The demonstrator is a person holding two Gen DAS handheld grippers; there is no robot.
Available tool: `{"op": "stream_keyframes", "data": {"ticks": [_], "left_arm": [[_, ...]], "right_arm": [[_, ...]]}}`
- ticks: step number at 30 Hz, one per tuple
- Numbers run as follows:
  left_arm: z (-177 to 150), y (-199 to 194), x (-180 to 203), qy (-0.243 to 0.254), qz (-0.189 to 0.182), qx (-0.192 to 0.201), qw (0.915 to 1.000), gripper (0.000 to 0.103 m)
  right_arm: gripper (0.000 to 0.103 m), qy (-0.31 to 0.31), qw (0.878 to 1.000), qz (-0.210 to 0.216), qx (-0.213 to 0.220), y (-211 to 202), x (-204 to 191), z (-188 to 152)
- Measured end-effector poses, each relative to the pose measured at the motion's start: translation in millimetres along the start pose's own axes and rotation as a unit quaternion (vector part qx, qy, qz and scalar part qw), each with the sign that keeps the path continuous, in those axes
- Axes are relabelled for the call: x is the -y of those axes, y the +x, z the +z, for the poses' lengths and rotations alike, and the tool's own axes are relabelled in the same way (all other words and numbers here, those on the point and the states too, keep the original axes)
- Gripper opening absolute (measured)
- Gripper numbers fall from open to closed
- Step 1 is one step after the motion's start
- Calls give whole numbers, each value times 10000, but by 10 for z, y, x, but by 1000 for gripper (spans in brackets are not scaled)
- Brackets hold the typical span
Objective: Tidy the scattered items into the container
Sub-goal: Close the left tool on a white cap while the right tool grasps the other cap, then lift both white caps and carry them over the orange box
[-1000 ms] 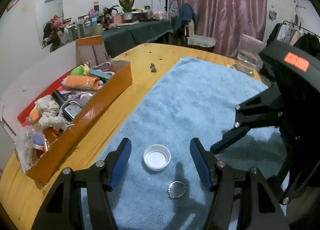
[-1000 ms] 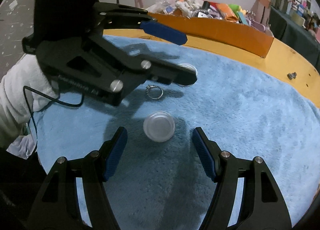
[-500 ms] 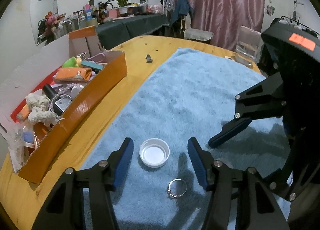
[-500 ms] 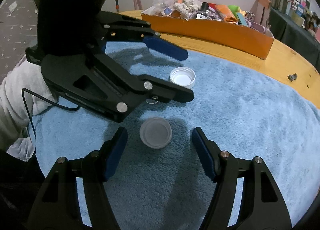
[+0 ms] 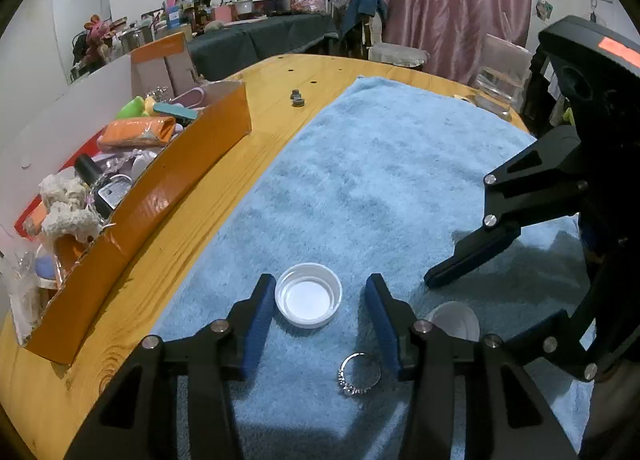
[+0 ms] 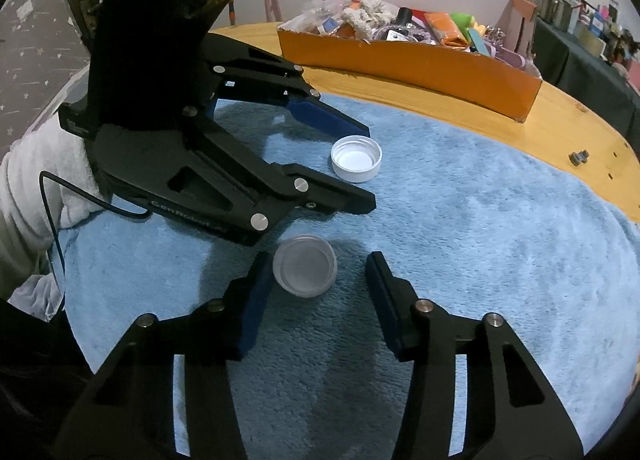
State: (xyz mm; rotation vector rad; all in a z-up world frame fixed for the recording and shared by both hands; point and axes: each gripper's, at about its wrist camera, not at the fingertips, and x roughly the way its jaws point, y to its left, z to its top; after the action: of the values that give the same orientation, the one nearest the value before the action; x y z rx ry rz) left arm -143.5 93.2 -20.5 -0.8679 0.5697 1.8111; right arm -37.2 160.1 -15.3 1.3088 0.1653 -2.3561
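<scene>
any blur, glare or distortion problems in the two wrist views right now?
Left wrist: sharp, heavy fisheye bending of the table edge, dark vignette corners, glossy glare on the orange box wall, the left tool shadowing the towel near the ring. Right wrist: sharp too, the frosted cap in shadow between the right tool fingers, dim overall.

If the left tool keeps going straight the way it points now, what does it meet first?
Most likely the white cap, lying open side up between the closing fingers of the left tool, on the blue towel. The ring lies nearer the camera, probably already passed.
</scene>
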Motion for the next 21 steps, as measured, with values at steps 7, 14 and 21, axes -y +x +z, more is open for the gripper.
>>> {"op": "stream_keyframes", "data": {"ticks": [7, 14, 21], "left_arm": [[-7, -13, -5, -20, 16, 11, 10000, 35], [7, -21, -25, -101, 103, 2, 9999, 34], [40, -62, -71, -278, 224, 24, 9994, 33]], "right_arm": [[31, -111, 9999, -41, 54, 8, -26, 1], [31, -118, 9999, -15, 117, -5, -22, 34], [31, -95, 9997, -17, 206, -101, -4, 52]]}}
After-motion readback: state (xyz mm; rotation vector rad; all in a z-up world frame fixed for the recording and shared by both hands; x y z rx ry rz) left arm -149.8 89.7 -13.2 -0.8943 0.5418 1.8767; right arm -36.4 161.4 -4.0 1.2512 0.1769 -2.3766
